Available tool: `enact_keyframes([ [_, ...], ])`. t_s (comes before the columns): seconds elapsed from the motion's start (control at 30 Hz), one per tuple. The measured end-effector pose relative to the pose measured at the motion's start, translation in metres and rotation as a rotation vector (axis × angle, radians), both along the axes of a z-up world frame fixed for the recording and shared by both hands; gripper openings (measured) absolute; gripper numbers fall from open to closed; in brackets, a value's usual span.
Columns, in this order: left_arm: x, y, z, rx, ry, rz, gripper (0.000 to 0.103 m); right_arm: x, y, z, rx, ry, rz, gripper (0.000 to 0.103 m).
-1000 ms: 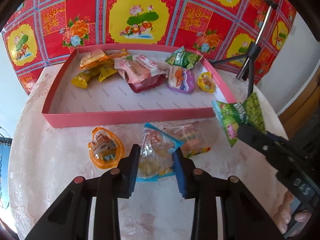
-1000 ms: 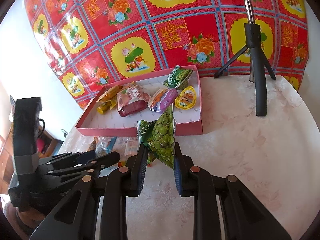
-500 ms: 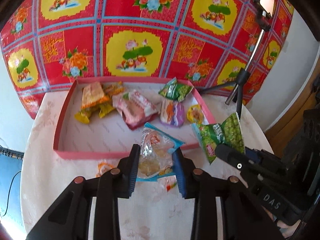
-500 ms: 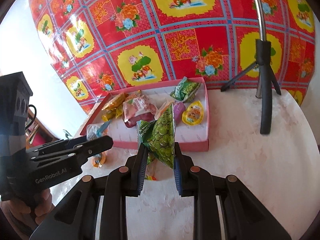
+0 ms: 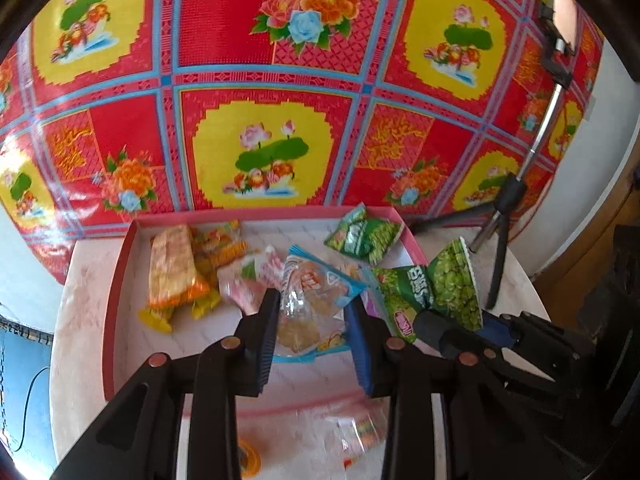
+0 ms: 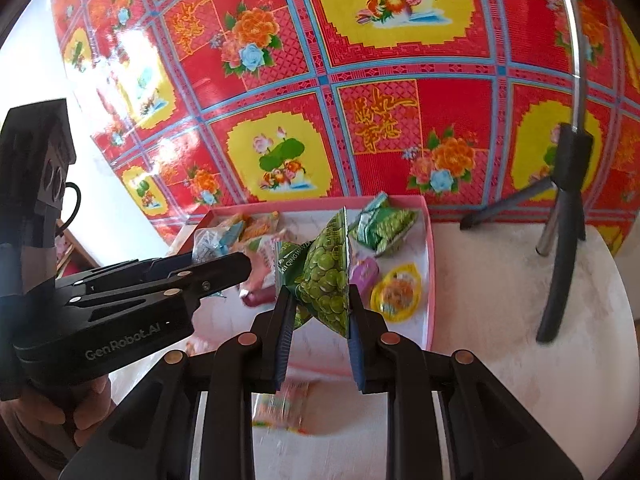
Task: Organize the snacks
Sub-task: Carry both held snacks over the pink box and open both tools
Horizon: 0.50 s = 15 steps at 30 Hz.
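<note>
Over the pink tray now (off the table), both tongs pinch packets: left blue-edged, right green.

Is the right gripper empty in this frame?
No: the right gripper is shut on a green pea snack packet, holding it above the pink tray.

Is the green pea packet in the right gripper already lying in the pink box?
Not yet. The green pea packet is clamped in the right gripper, held above the pink box.
</note>
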<state>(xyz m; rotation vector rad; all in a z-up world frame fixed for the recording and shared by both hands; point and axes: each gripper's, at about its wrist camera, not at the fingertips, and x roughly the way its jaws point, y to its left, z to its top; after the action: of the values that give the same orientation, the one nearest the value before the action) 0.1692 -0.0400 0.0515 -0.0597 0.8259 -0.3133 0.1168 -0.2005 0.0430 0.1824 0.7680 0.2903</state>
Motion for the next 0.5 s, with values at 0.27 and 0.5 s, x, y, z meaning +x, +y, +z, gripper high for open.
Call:
enact_keyframes([
  [0.27, 0.038, -0.006, -0.010, 0.012, 0.018, 0.015, 0.034, 0.036, 0.001, -0.009, -0.003, 0.017, -0.006, 0.025],
  [0.5, 0.066, -0.012, -0.021, 0.026, 0.029, 0.023, 0.034, 0.062, 0.001, -0.021, 0.004, 0.032, -0.011, 0.025],
])
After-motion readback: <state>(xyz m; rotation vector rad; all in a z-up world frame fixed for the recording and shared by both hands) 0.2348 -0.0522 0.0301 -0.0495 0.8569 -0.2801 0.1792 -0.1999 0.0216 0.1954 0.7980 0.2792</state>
